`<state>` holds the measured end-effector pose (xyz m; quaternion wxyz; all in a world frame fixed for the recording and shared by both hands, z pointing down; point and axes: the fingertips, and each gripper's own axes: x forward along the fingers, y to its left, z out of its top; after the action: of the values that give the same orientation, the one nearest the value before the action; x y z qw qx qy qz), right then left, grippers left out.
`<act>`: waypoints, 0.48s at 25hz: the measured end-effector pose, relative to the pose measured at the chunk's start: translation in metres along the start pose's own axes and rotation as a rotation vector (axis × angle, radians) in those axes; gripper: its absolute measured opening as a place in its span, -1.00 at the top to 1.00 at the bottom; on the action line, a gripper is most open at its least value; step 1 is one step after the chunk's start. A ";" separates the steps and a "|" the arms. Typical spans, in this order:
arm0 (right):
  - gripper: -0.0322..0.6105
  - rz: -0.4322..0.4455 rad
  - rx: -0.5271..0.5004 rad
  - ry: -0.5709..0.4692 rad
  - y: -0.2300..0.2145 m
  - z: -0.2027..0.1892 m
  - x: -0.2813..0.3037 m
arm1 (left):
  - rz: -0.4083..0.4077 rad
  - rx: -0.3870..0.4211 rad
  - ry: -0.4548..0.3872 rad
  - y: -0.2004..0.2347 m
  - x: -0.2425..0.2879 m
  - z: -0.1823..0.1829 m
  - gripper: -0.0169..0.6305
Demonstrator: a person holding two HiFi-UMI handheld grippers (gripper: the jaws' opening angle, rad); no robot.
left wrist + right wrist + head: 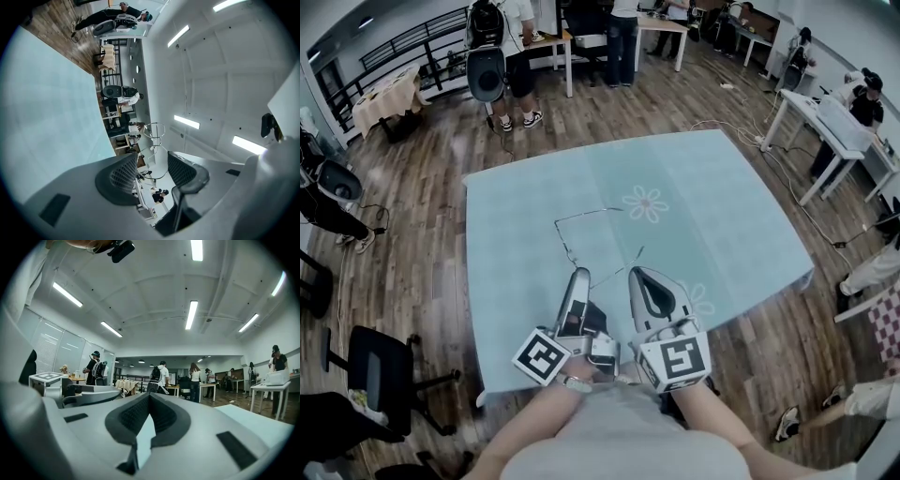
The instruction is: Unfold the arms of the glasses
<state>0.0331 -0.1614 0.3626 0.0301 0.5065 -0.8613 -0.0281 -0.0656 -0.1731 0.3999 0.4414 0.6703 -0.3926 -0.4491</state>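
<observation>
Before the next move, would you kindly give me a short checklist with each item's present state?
1. Left gripper holds the glasses: ok, a lens rim sits between its pads.
2. Right gripper ready to take an arm: not ok, jaws shut with nothing between them.
3. Both arms swung out: cannot tell; the head view shows two thin lines running right from the frame.
4. Grippers apart from each other: ok, a gap shows between them in the head view.
</observation>
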 end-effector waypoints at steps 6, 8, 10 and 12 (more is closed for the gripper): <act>0.88 0.003 -0.001 0.003 -0.002 0.000 0.002 | 0.002 -0.001 0.002 0.000 0.003 0.000 0.30; 0.88 0.002 -0.002 0.006 -0.002 0.000 0.002 | 0.005 -0.004 0.001 0.001 0.003 0.000 0.30; 0.88 0.001 -0.004 0.011 0.000 -0.003 0.002 | 0.007 -0.004 0.001 0.003 0.002 0.001 0.30; 0.88 0.002 -0.005 0.017 0.002 -0.005 0.002 | 0.009 0.000 0.003 0.004 0.001 0.002 0.29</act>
<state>0.0311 -0.1629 0.3678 0.0387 0.5056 -0.8615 -0.0262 -0.0674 -0.1760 0.4032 0.4440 0.6691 -0.3952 -0.4462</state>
